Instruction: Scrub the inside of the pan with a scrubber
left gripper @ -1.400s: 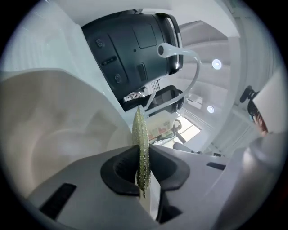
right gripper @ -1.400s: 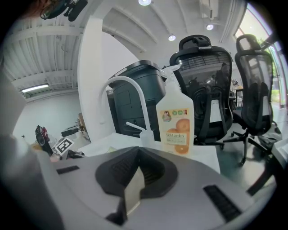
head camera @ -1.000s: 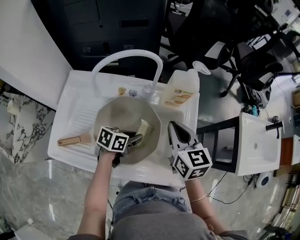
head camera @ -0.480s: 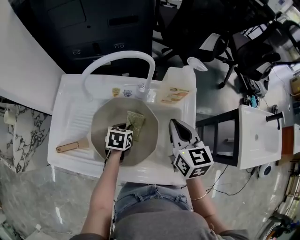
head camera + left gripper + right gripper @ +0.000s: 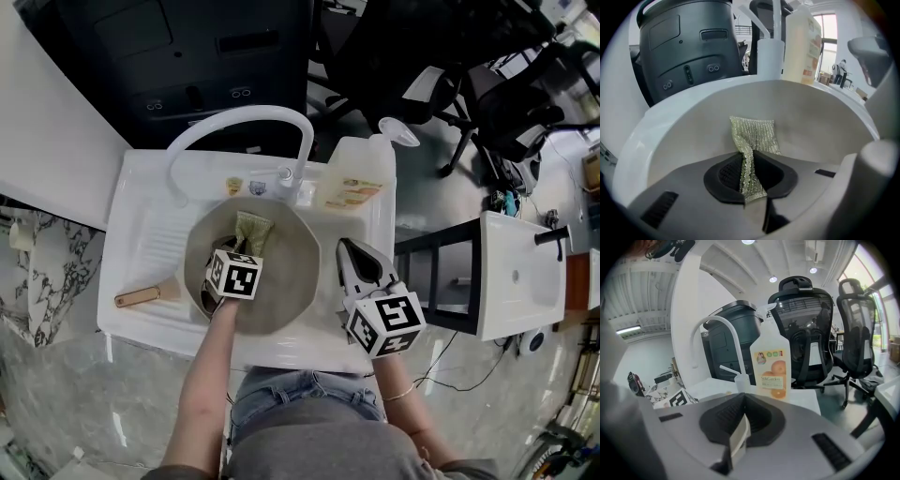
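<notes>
Inside the pan [image 5: 291,281], against its far wall, the scrubber [image 5: 249,230] lies flat on the grey surface. Left gripper [image 5: 241,255]: positioned over the pan's centre, jaws clamped narrow on the scrubber's near end. The mesh folds between them and fans out beyond the tips. Right gripper [image 5: 352,255]: just right of the pan, above the sink [image 5: 141,187] rim, jaws together with nothing held. Pan handle [image 5: 141,297]: wooden, projecting left of the pan. Detergent bottle [image 5: 356,183] and faucet [image 5: 239,127]: standing behind the pan.

faucet [image 5: 239,114] behind pan [image 5: 292,281], bottle [image 5: 354,178] at right
</notes>
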The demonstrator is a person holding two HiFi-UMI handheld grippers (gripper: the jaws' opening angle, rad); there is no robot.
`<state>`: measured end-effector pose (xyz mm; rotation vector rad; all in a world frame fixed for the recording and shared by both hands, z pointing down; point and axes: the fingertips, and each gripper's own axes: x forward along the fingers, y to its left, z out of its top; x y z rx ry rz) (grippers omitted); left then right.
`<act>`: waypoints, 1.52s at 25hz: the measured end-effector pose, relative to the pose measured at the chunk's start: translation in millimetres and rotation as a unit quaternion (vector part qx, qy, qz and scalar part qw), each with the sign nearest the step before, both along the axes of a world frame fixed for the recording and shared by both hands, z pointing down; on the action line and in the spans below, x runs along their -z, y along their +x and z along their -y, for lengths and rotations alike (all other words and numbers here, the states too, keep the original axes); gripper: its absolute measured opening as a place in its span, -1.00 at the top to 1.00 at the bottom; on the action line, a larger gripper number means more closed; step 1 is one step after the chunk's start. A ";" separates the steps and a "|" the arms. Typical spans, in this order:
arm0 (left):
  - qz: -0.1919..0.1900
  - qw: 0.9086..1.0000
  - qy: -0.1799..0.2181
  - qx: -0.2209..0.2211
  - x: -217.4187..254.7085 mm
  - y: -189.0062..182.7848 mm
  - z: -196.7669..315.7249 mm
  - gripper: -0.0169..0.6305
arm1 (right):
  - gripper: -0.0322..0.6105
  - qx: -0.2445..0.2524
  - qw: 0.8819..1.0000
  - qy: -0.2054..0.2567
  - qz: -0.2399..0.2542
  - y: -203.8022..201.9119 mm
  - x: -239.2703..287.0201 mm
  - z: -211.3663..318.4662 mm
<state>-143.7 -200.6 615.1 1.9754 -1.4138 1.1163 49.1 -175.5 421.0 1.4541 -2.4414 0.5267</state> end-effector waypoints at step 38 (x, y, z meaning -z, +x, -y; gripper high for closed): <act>0.047 0.994 0.088 0.042 105.8 -41.4 -54.8 0.74 | 0.87 0.022 1.000 0.022 0.008 5.9 13.2 -41.8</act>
